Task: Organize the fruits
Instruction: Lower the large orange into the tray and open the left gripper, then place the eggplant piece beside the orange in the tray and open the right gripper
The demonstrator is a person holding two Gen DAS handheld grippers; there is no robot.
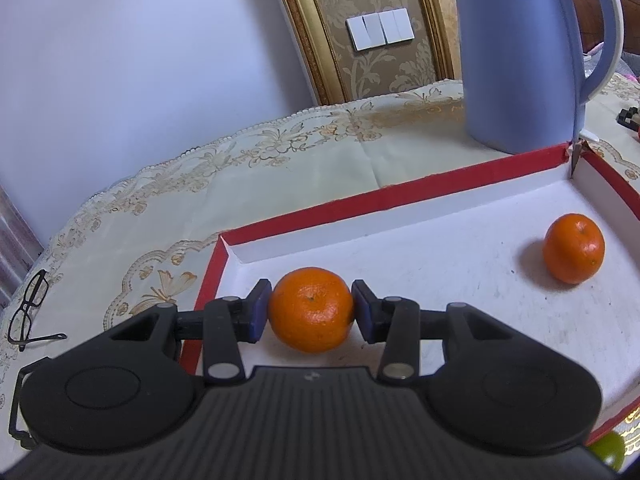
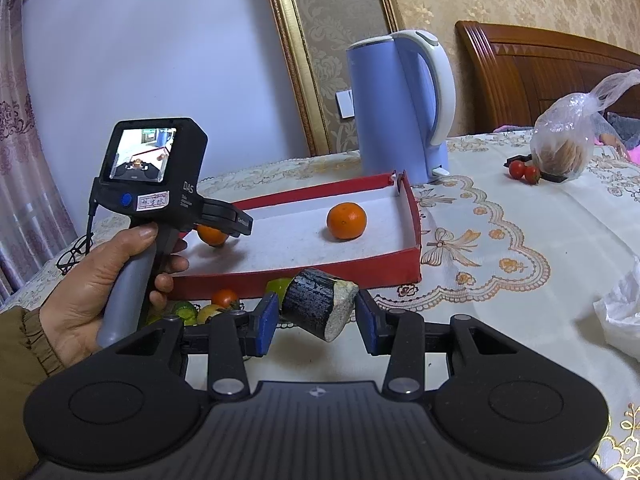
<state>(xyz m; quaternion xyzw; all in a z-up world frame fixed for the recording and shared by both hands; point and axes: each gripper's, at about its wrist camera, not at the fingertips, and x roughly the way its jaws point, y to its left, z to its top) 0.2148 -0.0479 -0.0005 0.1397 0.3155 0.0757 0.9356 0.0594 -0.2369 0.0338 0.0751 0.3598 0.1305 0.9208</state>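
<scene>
An orange (image 1: 311, 309) is clamped between the blue pads of the left gripper (image 1: 311, 312), whose jaws are closed only as far as the fruit's width allows, and it is held low over the white floor of the red-rimmed tray (image 1: 400, 196), near its left end. A second orange (image 1: 574, 248) is seen lying loose in the tray toward the far right corner, well apart from the first. A dark cylindrical piece with a pale cut end (image 2: 320, 306) is gripped, tilted, in the right gripper (image 2: 318, 316), just in front of the tray's near wall. Small fruits (image 2: 224, 300), red, green and yellow, are gathered on the tablecloth (image 2: 500, 260) beside that wall. A blue kettle (image 2: 400, 108) is stood behind the tray.
</scene>
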